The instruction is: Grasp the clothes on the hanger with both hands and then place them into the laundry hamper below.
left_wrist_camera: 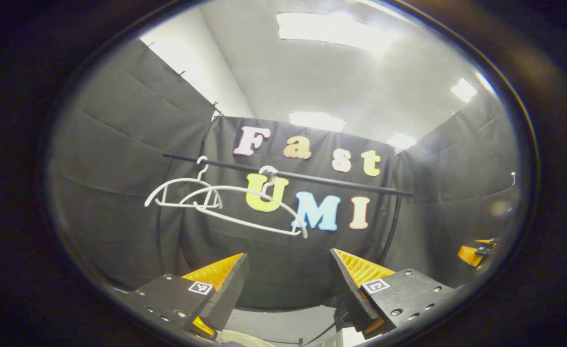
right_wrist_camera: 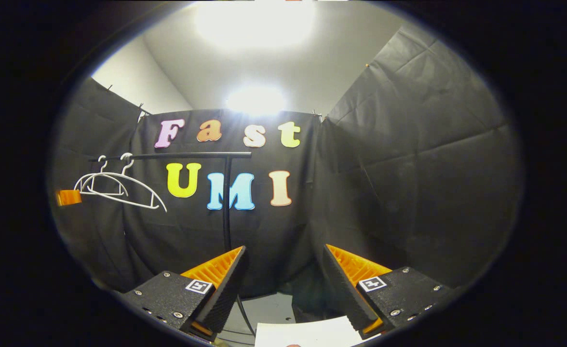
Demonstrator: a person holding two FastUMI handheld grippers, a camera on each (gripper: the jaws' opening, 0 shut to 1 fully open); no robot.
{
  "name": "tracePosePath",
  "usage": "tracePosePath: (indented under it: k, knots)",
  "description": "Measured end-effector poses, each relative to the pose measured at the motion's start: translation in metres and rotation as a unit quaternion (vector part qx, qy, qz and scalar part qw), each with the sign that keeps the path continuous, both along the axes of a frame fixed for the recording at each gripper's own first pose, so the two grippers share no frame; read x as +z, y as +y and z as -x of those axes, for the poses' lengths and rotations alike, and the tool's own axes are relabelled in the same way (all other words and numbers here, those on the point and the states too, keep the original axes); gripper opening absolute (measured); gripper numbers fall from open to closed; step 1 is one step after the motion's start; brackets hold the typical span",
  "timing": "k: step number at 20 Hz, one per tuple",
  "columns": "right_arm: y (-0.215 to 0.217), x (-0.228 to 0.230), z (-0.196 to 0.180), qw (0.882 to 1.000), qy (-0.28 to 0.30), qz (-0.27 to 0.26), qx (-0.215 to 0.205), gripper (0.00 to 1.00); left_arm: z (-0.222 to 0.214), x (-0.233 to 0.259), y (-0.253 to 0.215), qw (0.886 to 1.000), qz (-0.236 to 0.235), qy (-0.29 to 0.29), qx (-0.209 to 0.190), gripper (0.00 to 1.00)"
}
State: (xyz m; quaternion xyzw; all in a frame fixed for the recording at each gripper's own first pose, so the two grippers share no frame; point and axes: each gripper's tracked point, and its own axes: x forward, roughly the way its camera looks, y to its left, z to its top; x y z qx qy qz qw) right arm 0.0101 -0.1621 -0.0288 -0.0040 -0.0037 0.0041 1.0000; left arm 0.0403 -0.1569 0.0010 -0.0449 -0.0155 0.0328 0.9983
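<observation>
Two bare white hangers hang from a black rail (left_wrist_camera: 312, 177) against the back cloth. In the left gripper view the front hanger (left_wrist_camera: 245, 220) tilts down to the right, and the second hanger (left_wrist_camera: 177, 181) sits behind it to the left. No garment is on either. My left gripper (left_wrist_camera: 288, 272) stands open below and in front of them, with nothing between its fingers. In the right gripper view the hangers (right_wrist_camera: 119, 199) are far off at upper left on the rail (right_wrist_camera: 192, 155). My right gripper (right_wrist_camera: 283, 270) is open and holds nothing.
The rail's upright post (right_wrist_camera: 226, 202) stands just ahead of my right gripper. A pale flat surface (right_wrist_camera: 303, 335) lies at the bottom edge. Part of the right gripper (left_wrist_camera: 476, 250) shows at far right, part of the left gripper (right_wrist_camera: 68, 196) at far left. Black cloth walls enclose three sides.
</observation>
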Motion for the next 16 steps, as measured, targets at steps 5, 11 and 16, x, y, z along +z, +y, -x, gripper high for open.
tracePosePath:
  k: [5, 11, 16]
  knots:
    - [-0.002, -0.006, 0.007, 1.000, 0.012, -0.026, -0.008, 0.94, 0.029, 0.027, 0.025, 1.000, -0.005, -0.012, 0.027, 1.00]
    - [0.014, -0.001, 0.007, 1.000, 0.009, -0.018, -0.015, 0.92, 0.034, 0.029, 0.067, 0.998, -0.037, 0.004, 0.046, 1.00]
    - [0.058, 0.011, 0.001, 0.999, 0.009, -0.031, -0.008, 0.95, 0.028, 0.034, 0.105, 0.997, -0.059, 0.008, 0.047, 1.00]
